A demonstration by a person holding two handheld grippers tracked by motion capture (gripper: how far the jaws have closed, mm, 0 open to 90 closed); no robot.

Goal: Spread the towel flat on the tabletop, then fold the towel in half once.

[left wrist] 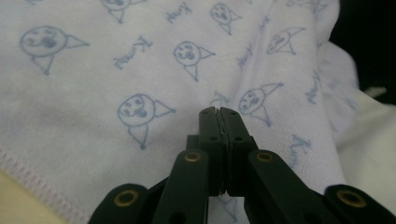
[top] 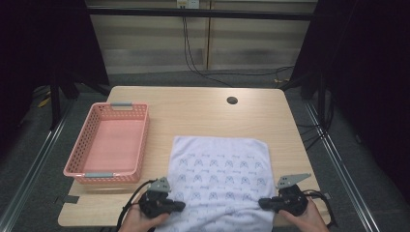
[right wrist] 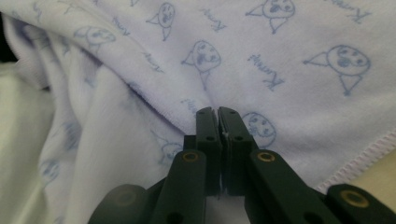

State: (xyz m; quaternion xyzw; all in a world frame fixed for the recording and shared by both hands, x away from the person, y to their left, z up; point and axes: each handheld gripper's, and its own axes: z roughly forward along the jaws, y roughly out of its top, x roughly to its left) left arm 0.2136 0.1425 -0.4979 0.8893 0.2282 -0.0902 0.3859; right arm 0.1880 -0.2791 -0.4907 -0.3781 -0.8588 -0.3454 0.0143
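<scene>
A pale lilac towel (top: pixel 217 169) printed with small blue faces and words lies spread on the near half of the wooden table (top: pixel 203 111). My left gripper (top: pixel 181 206) sits at the towel's near left corner, pointing right. My right gripper (top: pixel 262 203) sits at the near right corner, pointing left. In the left gripper view the black jaws (left wrist: pixel 218 111) are pressed together with a crease of the towel (left wrist: pixel 140 60) pinched at their tips. In the right gripper view the jaws (right wrist: pixel 217 111) are likewise shut on a fold of the towel (right wrist: pixel 280 46). The cloth between the two grippers is rumpled.
A pink plastic basket (top: pixel 77 145) with grey handles stands on the left side of the table. A round cable hole (top: pixel 232 100) is near the far edge. Bare wood runs behind the towel. Black cables cross the floor beyond the table.
</scene>
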